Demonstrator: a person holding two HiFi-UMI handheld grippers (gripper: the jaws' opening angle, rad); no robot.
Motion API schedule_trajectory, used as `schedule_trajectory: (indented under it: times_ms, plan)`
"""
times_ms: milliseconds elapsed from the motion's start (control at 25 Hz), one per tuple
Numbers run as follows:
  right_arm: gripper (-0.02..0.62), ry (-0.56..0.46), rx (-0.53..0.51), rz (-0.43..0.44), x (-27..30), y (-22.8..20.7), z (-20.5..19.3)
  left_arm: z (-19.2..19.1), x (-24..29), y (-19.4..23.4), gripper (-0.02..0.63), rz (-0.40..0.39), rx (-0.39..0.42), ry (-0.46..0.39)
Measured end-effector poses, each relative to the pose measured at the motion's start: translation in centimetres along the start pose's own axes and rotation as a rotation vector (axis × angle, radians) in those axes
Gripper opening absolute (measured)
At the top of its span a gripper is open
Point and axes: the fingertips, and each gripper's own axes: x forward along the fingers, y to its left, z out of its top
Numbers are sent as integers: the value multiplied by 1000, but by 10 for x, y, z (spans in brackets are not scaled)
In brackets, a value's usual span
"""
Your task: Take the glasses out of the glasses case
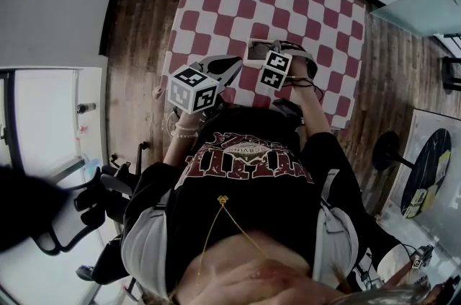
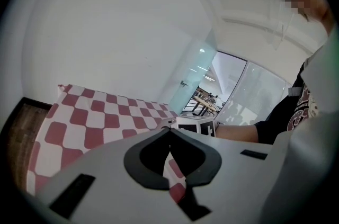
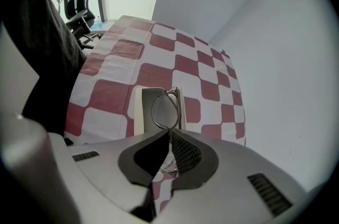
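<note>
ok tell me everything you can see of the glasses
The glasses have a thin, metal-looking wire frame and rounded clear lenses. The right tool is shut on the frame, so one lens stands upright past the jaw tips, and more wire shows between the jaws lower down. The lens lines up with the open grey case on the checked cloth. Whether the glasses touch the case can't be told.
</note>
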Motion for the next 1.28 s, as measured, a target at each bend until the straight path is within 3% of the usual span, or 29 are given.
schedule_trajectory:
  times_ms: [1280]
  plan:
    - [31,-52,-6,-52,-62,-23,10,-6,16,-8,-2,-84,-48,33]
